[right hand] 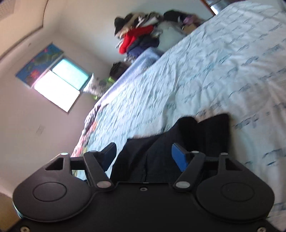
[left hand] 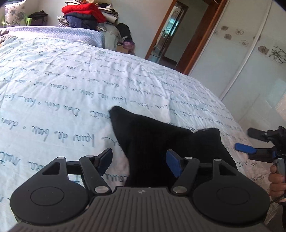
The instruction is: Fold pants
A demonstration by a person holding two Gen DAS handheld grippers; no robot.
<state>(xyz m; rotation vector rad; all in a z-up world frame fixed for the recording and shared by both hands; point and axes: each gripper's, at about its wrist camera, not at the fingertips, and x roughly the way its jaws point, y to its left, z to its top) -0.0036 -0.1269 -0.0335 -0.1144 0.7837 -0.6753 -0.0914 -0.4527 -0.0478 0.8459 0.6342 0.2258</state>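
The black pants [left hand: 160,142] lie on the bed [left hand: 71,89], near its near edge, on a pale blue quilt printed with rows of script. In the left wrist view the left tongs [left hand: 139,159] stand apart, with the pants filling the gap between the blue pads; whether either pad touches the cloth cannot be told. A pointed corner of the pants sticks up toward the middle of the bed, and a second flap rises on the right. The right tongs [left hand: 250,141] show at the right edge of that view, also apart, off the cloth and just beside the pants, with the person's hand [left hand: 277,180] below them. In the tilted, blurred right wrist view the right tongs [right hand: 143,157] are spread with the pants [right hand: 178,142] bunched ahead between them. A heap of clothes [left hand: 84,14] sits beyond the bed's far side.
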